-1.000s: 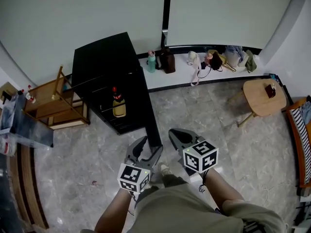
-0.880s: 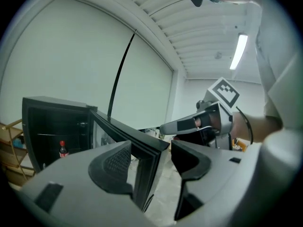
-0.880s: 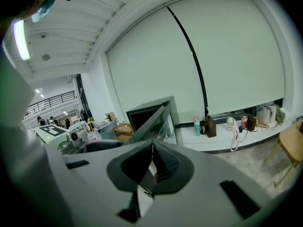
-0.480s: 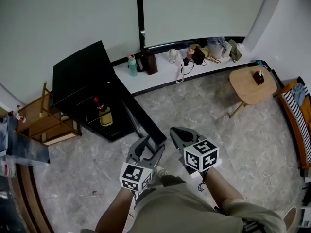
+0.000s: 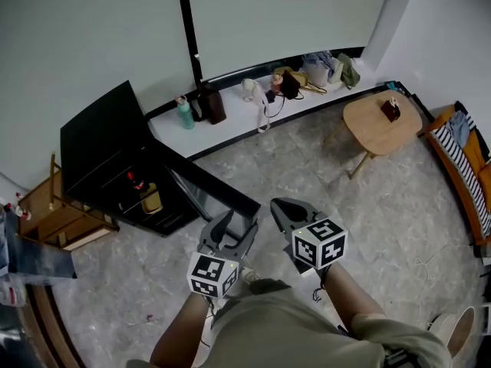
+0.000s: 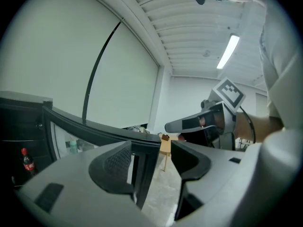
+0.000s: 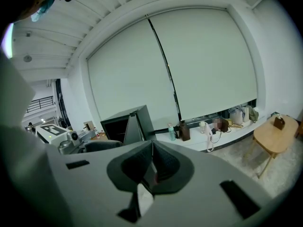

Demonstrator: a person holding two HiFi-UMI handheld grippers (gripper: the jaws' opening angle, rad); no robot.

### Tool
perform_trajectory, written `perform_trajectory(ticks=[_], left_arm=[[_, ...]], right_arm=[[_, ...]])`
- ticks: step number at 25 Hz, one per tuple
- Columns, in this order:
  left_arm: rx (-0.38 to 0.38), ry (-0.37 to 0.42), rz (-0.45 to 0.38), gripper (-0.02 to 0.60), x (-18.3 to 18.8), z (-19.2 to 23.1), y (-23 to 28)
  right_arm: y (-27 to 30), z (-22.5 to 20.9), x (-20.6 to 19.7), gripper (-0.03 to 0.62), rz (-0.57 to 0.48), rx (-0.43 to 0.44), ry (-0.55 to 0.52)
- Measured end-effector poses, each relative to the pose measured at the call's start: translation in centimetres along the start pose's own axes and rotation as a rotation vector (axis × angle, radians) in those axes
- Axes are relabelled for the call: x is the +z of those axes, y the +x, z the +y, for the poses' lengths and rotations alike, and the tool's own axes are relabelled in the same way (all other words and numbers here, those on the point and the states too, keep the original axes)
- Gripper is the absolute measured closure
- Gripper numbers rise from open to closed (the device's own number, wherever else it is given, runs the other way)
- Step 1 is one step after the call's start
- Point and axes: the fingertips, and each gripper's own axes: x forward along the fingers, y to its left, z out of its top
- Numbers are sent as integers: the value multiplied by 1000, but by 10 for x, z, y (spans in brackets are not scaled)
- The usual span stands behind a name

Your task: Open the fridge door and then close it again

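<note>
The black fridge [image 5: 100, 152] stands at the left with bottles [image 5: 136, 182] on its shelves. Its door [image 5: 207, 186] is swung wide out toward me. My left gripper [image 5: 232, 232] is at the door's free edge. In the left gripper view the door edge [image 6: 144, 164] sits between the jaws against the left pad [image 6: 118, 162], and a gap shows before the right jaw. My right gripper [image 5: 282, 209] hovers just right of the door, shut and holding nothing. Its jaws meet in the right gripper view [image 7: 151, 167].
A low white ledge [image 5: 230, 133] along the wall carries bottles and bags. A round wooden table [image 5: 381, 117] stands at the right, with a striped seat [image 5: 460, 159] beyond it. A wooden rack [image 5: 65, 221] is left of the fridge. My legs are below the grippers.
The fridge door has swung further open, with my left gripper staying at its edge. Both grippers moved sideways with it, and the fridge now lies further left in the head view.
</note>
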Motion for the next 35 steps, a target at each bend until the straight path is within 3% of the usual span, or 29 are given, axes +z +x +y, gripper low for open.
perform_trajectory(ticks=[10,16,20,35], left_arm=[[13,75,-41,321,40,12,38],[31,108,27,321,41,28,64],[87,135,81,347,39,34,75],[75,98,125,353,56,51,129]], right_arm=[[-10,-41,10,597,-24,-49,13],[-10,-58,14,597,-32,-63,20],[-10,-67,12,597,-28,-76,21],[8,-95,23,597,-37,-109,31]])
